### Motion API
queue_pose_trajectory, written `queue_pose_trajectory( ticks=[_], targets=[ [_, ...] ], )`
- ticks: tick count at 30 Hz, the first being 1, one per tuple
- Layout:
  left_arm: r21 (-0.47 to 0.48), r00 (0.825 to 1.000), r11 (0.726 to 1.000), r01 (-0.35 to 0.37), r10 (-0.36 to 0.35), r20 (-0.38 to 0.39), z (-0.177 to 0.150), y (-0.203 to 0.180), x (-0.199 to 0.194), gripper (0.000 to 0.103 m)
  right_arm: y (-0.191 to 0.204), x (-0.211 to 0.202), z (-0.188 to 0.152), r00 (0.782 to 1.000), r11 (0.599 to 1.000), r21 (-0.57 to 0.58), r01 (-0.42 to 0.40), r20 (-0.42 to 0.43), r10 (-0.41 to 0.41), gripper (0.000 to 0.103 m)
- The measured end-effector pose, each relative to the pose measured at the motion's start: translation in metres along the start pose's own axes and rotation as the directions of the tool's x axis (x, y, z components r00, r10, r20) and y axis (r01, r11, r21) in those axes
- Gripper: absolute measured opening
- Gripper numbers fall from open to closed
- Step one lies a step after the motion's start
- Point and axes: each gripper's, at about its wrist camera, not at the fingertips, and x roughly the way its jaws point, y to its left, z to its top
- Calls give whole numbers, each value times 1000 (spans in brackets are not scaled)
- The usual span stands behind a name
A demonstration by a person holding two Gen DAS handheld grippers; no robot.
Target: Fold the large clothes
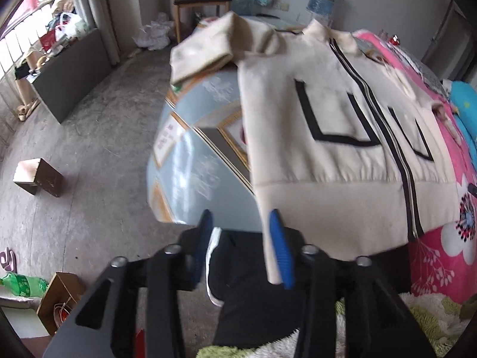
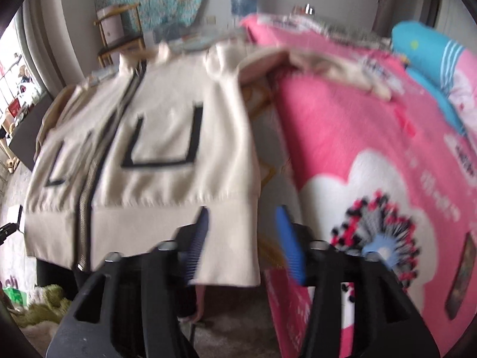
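Observation:
A cream zip-up jacket point(image 1: 337, 137) with black pocket outlines lies front up on the bed, its hem hanging over the near edge. My left gripper point(image 1: 241, 214) is at the hem's left corner. Its blue pads point(image 1: 280, 250) stand apart, and the cloth corner drapes along the inner face of the right pad without being pinched. In the right wrist view the jacket point(image 2: 167, 137) fills the left half. My right gripper point(image 2: 243, 210) is open at the hem's right corner, which hangs loose between the pads. One sleeve point(image 1: 202, 56) is folded across the far left shoulder.
The bed has a pale blue cover point(image 1: 205, 155) and a pink flowered blanket point(image 2: 372, 137), with a blue pillow point(image 2: 423, 59) at the far right. A wooden chair point(image 1: 199, 3), a small box point(image 1: 38, 176) and a green bottle point(image 1: 23, 283) are on the concrete floor. A person's dark trouser leg point(image 1: 247, 286) is below the grippers.

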Motion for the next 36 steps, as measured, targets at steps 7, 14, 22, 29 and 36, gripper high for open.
queue_pose_trajectory(
  ticks=[7, 14, 22, 29, 36],
  targets=[
    [-52, 984, 997, -64, 72, 164, 52, 40, -10, 54, 78, 9, 57, 970, 970, -87, -229, 59, 234, 71],
    [-85, 961, 991, -104, 122, 247, 124, 64, 35, 57, 216, 82, 92, 898, 860, -266, -435, -54, 437, 75],
    [139, 984, 989, -50, 26, 175, 168, 18, 111, 64, 285, 147, 104, 900, 854, -284, -435, -164, 404, 72],
    [42, 990, 998, -55, 50, 131, 186, 48, 144, 11, 282, 150, 98, 912, 878, -256, -405, -178, 369, 72],
    [-78, 984, 996, -52, 65, 163, 206, 96, 82, 9, 265, 149, 98, 916, 894, -213, -394, -169, 363, 72]
  ],
)
